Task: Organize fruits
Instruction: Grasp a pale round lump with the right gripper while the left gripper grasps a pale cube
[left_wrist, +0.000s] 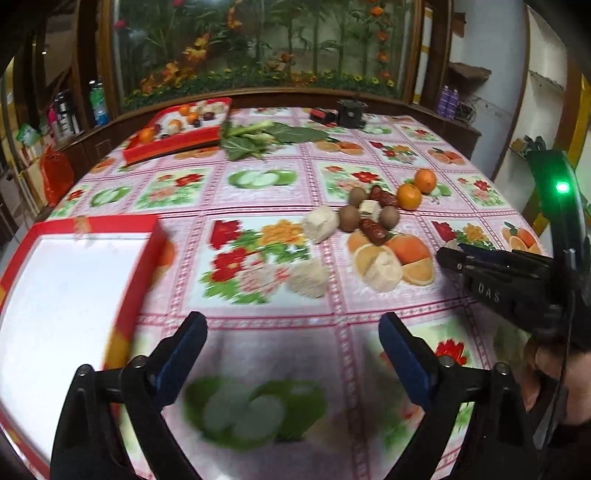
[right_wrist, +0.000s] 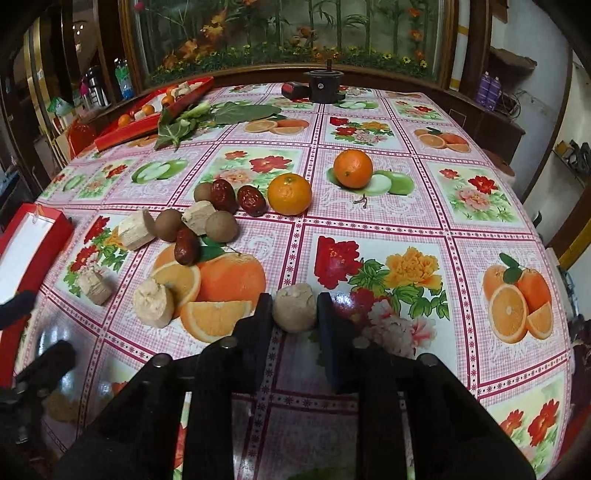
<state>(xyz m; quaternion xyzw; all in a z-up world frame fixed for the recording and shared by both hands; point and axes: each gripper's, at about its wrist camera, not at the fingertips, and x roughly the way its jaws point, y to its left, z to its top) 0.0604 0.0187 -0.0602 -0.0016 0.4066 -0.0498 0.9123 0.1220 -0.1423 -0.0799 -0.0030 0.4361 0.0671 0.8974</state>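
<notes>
My right gripper (right_wrist: 295, 314) is shut on a pale beige chunk (right_wrist: 295, 308) low over the tablecloth. Just beyond it lies the loose pile. It holds two oranges (right_wrist: 289, 194) (right_wrist: 352, 168), dark red dates (right_wrist: 223, 194), brown round fruits (right_wrist: 221, 226) and more pale chunks (right_wrist: 153, 306). In the left wrist view my left gripper (left_wrist: 293, 332) is open with nothing between its blue-padded fingers. It hovers near the table's front, right of a red box (left_wrist: 140, 280) with a white inside. The right gripper (left_wrist: 448, 253) shows at that view's right edge.
A second red tray (left_wrist: 173, 142) holding assorted fruit sits at the far left of the table, with leafy greens (left_wrist: 258, 136) beside it. A black device (right_wrist: 325, 86) and a small red-black object (right_wrist: 293, 90) stand at the far edge. A hand (left_wrist: 543, 373) holds the right gripper.
</notes>
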